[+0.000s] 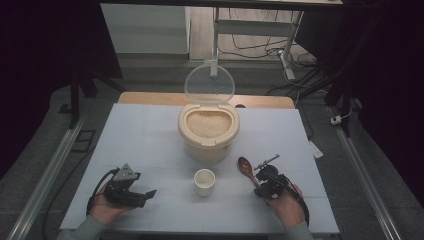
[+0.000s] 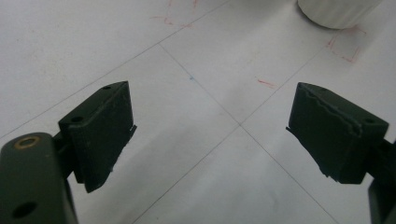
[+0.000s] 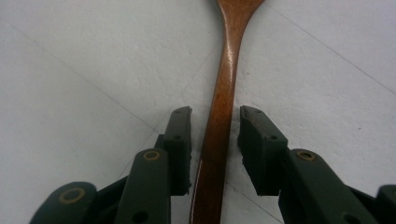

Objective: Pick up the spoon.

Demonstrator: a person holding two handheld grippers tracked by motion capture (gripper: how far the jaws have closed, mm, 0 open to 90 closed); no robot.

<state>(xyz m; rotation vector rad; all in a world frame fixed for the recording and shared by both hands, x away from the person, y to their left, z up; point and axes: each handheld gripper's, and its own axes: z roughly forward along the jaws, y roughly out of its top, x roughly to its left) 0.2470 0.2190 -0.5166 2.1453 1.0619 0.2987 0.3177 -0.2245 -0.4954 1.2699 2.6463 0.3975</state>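
Now we have our right gripper [image 3: 215, 140] straddling the brown wooden spoon's handle [image 3: 223, 107] near right on the white table [image 1: 145, 135], pads not yet touching; closing off-centre could roll it toward the small white cup [image 1: 204, 181]. Our left gripper [image 2: 210, 130] hangs open, empty.

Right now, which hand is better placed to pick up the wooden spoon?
The right. The right gripper already straddles the wooden spoon handle, a narrow gap either side. The left gripper stands wide open over bare table, across the white cup from the spoon.
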